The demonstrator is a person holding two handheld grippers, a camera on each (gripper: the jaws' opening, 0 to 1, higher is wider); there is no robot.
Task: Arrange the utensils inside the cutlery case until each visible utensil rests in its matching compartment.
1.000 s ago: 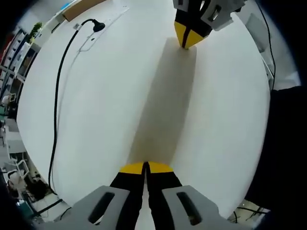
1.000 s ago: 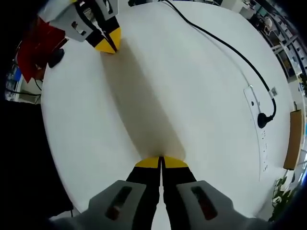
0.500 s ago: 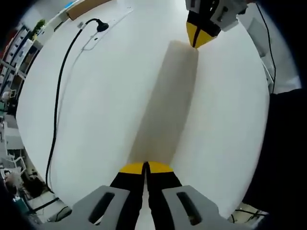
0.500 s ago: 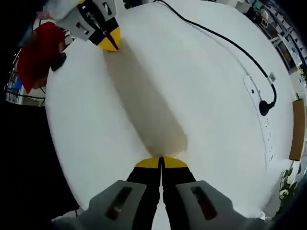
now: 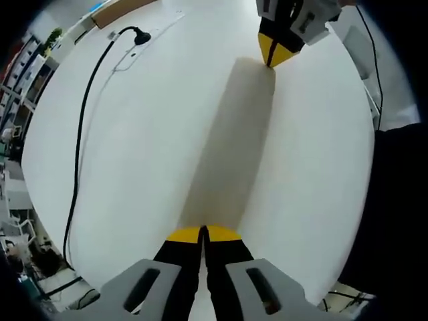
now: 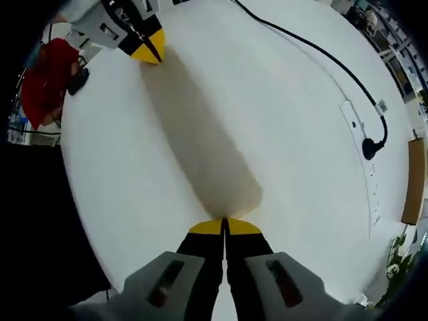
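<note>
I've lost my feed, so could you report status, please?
Left gripper, right gripper shut, at opposite ends of long beige case. Grip uncertain. Black cable well aside.

White round desk [image 5: 134,154] under even, bright light, bare top. Black cable [image 5: 81,134] running across it to a plug in a white power strip [image 6: 361,144] near the far edge. Beyond the rim, shelving [image 5: 17,73], a wooden board [image 6: 409,180] and a green plant [image 6: 394,264]. Something red [image 6: 43,83] past the edge, perhaps a chair or cloth.
</note>
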